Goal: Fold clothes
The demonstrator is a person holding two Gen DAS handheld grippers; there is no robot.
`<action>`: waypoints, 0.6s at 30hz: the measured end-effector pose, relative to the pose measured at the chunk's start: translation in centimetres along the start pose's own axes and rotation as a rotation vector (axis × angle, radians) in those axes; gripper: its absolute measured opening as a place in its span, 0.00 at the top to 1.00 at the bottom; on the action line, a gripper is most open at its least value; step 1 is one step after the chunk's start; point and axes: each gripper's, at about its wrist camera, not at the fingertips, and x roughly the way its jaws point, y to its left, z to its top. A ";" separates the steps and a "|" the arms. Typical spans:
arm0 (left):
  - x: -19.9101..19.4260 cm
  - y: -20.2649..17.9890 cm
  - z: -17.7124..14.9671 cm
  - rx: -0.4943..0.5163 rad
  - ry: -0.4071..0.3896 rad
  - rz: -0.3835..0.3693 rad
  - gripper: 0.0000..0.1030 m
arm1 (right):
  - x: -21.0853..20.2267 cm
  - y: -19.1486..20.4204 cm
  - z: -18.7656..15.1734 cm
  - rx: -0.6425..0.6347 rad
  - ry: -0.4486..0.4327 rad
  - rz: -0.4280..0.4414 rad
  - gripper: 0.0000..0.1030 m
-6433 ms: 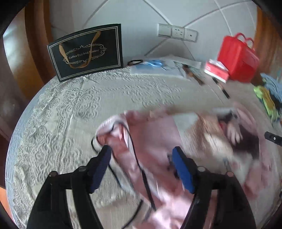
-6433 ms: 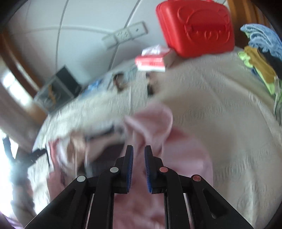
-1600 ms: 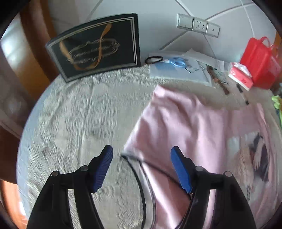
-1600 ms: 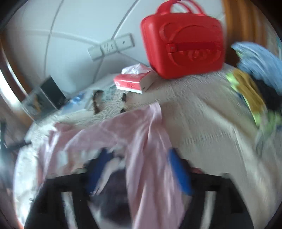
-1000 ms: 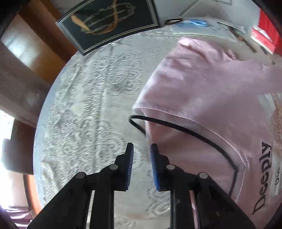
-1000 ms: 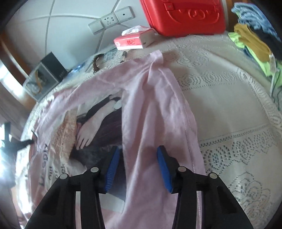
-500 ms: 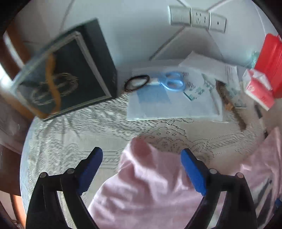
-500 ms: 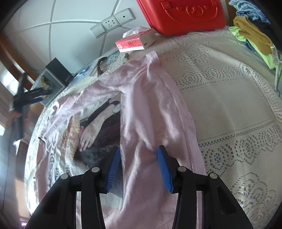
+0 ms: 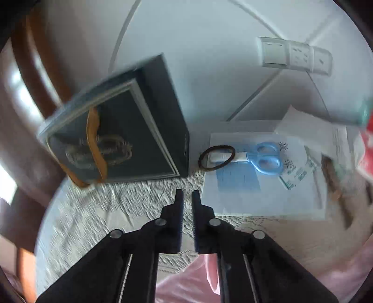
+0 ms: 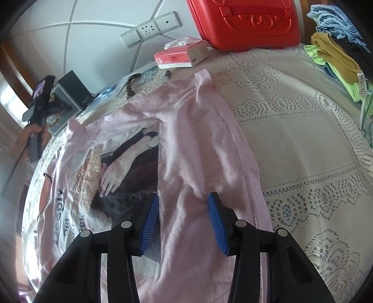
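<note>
A pink T-shirt (image 10: 186,130) with a printed picture and dark lettering lies spread on the lace tablecloth (image 10: 303,144). My right gripper (image 10: 183,194) stands open low over the shirt's folded side. A ridge of cloth runs between its blue pads, which do not press on it. My left gripper (image 9: 186,193) is closing, its jaws nearly together. Only tablecloth shows in the slit between its tips. A pink sleeve end (image 9: 186,284) lies under the fingers' base; I cannot tell whether it is caught. In the right wrist view, a hand holds the left gripper (image 10: 44,102) at the shirt's far left corner.
A dark gift bag (image 9: 121,139) leans on the wall behind the left gripper. Beside it lie papers with blue scissors (image 9: 263,158) and a hair band (image 9: 216,157). A red case (image 10: 247,21), a tissue pack (image 10: 179,56) and stacked clothes (image 10: 338,53) sit at the back right.
The left gripper's jaws went from wide apart to nearly together, and it moved toward the gift bag; the sleeve end has slid down its view. The right gripper has stayed put.
</note>
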 end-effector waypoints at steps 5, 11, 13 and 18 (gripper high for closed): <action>-3.4 1.0 -3.2 0.088 0.094 -0.103 0.32 | 0.0 -0.2 0.0 -0.001 -0.004 0.014 0.57; -9.8 5.7 -15.8 0.182 0.157 -0.166 0.24 | -4.0 -0.8 0.5 0.030 -0.054 -0.108 0.57; -11.0 7.3 -20.1 0.198 0.191 -0.170 0.24 | -6.1 -0.8 0.3 0.039 -0.099 -0.095 0.57; -11.3 8.9 -26.5 0.207 0.261 -0.222 0.24 | -6.5 0.8 -1.5 -0.053 0.004 -0.162 0.62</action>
